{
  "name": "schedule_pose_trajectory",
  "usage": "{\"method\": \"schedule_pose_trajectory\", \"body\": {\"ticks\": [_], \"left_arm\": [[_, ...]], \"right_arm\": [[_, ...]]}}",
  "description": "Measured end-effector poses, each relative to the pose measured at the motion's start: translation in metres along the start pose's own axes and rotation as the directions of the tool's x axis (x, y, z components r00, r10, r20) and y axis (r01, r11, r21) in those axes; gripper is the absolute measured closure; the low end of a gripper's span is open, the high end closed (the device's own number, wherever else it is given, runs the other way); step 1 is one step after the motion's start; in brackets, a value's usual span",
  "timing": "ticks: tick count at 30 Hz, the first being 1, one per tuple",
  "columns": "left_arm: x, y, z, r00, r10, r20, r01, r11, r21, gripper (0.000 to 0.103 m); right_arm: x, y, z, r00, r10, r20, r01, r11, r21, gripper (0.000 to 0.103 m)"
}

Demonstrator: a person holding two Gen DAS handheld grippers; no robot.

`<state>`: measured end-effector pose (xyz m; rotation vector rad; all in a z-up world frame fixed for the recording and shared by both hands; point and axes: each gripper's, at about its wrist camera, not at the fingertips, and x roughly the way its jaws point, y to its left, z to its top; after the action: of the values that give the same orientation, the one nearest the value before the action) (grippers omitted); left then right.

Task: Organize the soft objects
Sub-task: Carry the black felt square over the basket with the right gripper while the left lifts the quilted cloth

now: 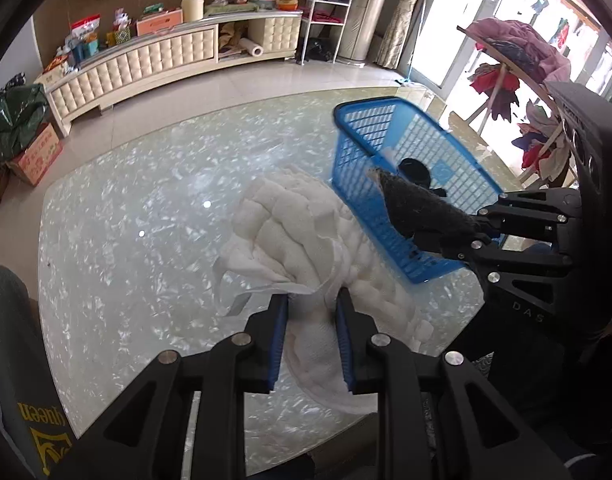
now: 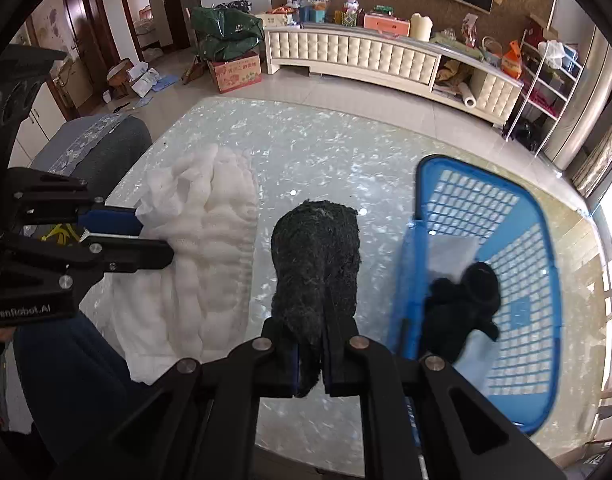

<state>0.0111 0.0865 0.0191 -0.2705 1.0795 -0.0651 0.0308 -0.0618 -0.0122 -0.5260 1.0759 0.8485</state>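
Note:
My left gripper (image 1: 311, 312) is shut on a white quilted cloth (image 1: 290, 224) that lies bunched on the glass table (image 1: 126, 208); the gripper also shows in the right wrist view (image 2: 154, 236), with the cloth (image 2: 214, 232). My right gripper (image 2: 311, 344) is shut on a dark fuzzy sock-like piece (image 2: 316, 256), held above the table just left of a blue plastic basket (image 2: 522, 280). In the left wrist view the right gripper (image 1: 472, 232) holds it (image 1: 418, 204) over the basket's near wall (image 1: 370, 200). The basket holds a black soft item (image 2: 462, 300) and something white (image 2: 454, 256).
A cream padded low cabinet (image 2: 370, 56) with clutter on top runs along the far wall. A cardboard box with a green bag (image 2: 234, 68) stands on the floor. A rack of hung clothes (image 1: 518, 64) stands at the right. A grey chair back (image 2: 102, 140) is at the table's left edge.

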Motion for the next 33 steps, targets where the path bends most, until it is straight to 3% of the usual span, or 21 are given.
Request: {"method": "schedule_pose_trajectory", "body": {"ticks": [14,33], "left_arm": [[0.008,-0.032,0.014,1.0,-0.013,0.003,0.013,0.999,0.049,0.082],[0.048,-0.041,0.028,0.998,-0.028,-0.064,0.031,0.998,0.049,0.082]], "right_arm": [[-0.026,-0.053,-0.018,0.998,-0.055,0.028,0.055,0.999,0.0,0.095],[-0.001,-0.107,-0.036,0.989,-0.125,-0.085,0.133,0.987,0.092,0.095]]}}
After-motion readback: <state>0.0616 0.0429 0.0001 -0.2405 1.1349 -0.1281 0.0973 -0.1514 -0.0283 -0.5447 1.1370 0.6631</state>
